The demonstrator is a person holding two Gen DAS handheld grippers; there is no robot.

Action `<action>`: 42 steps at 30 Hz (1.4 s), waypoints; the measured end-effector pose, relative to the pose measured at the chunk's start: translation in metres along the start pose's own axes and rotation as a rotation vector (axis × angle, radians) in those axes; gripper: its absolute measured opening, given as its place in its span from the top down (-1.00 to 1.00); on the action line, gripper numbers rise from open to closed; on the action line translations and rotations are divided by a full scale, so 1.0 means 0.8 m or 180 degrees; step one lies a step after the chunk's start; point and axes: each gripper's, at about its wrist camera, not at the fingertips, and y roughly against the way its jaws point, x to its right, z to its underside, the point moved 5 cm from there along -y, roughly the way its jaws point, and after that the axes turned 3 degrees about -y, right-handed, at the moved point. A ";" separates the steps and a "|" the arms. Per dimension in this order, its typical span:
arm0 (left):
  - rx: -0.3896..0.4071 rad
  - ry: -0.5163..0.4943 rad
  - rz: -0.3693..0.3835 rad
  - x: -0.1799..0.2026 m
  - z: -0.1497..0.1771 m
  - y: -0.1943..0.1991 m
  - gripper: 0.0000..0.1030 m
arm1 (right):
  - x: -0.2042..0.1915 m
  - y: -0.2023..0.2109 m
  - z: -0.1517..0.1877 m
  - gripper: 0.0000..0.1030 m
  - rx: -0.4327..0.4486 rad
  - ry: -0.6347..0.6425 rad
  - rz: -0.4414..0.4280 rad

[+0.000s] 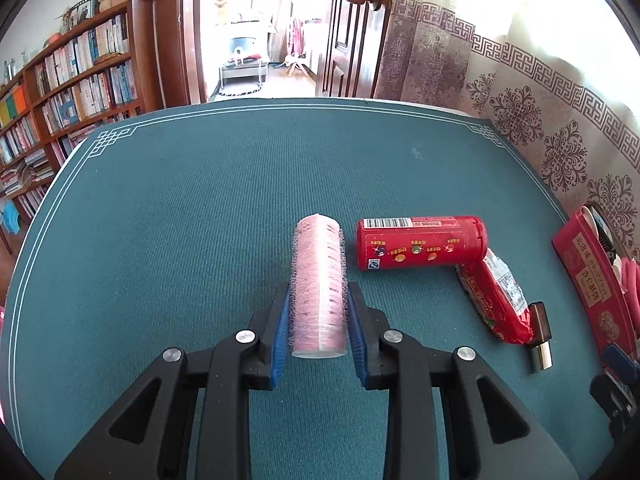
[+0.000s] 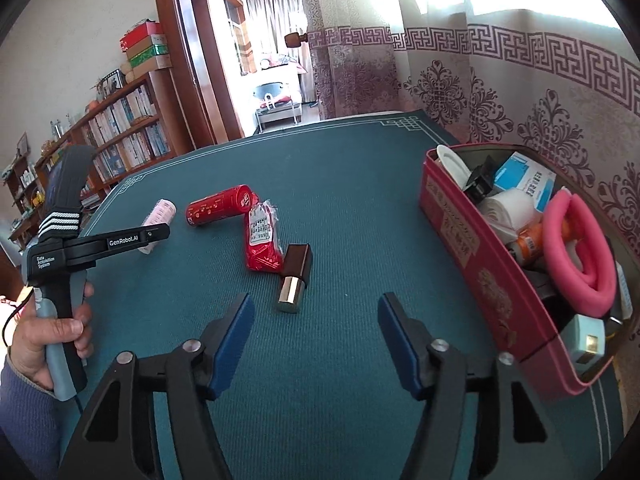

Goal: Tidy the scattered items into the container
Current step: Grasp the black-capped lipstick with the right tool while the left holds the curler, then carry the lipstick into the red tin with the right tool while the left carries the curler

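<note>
A pink hair roller (image 1: 318, 264) lies on the green table mat (image 1: 180, 220), and my left gripper (image 1: 318, 292) is shut on it, blue pads pressing its bristly sides. To its right lie a red can (image 1: 420, 246), a red snack packet (image 1: 496, 300) and a brown-and-gold lipstick (image 1: 540, 336). In the right wrist view, my right gripper (image 2: 316, 312) stands open over bare mat, with the lipstick (image 2: 296, 276) just ahead to its left. The red container box (image 2: 472, 248) stands at the right, holding several items. A hand holds the left gripper (image 2: 160, 236) at the roller (image 2: 162, 210).
The can (image 2: 220, 206) and packet (image 2: 262, 240) touch each other in the middle of the mat. A patterned curtain (image 2: 520, 92) hangs right behind the box. Bookshelves (image 1: 72, 80) and an open doorway (image 1: 256, 40) lie beyond the table's far edge.
</note>
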 end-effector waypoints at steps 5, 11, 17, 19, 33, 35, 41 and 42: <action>0.0032 -0.0044 0.0076 0.012 -0.001 0.007 0.44 | -0.009 -0.031 -0.009 -0.07 -0.0132 0.0019 0.0013; -0.0009 -0.0060 0.0126 0.017 0.001 0.004 0.44 | -0.023 -0.061 -0.015 0.00 -0.0255 0.0217 0.0071; -0.0009 -0.0067 0.0155 0.019 0.002 0.003 0.44 | -0.017 -0.091 -0.011 0.17 -0.0420 0.0298 0.0286; -0.0020 -0.0078 0.0163 0.021 0.003 0.001 0.44 | -0.017 -0.091 -0.010 0.22 -0.0375 0.0342 0.0322; 0.0003 -0.0181 0.0205 0.039 0.004 0.005 0.44 | -0.014 -0.042 -0.010 0.57 -0.0167 0.0242 0.0101; 0.0011 -0.0193 0.0215 0.041 0.004 0.007 0.44 | -0.008 -0.021 -0.014 0.57 -0.0043 0.0200 0.0129; 0.0020 -0.0259 0.0270 0.054 0.005 0.013 0.44 | 0.037 0.043 -0.026 0.57 0.0372 -0.0008 0.0465; 0.0022 -0.0274 0.0276 0.056 0.006 0.013 0.44 | 0.047 0.053 -0.027 0.57 0.0435 -0.0052 0.0543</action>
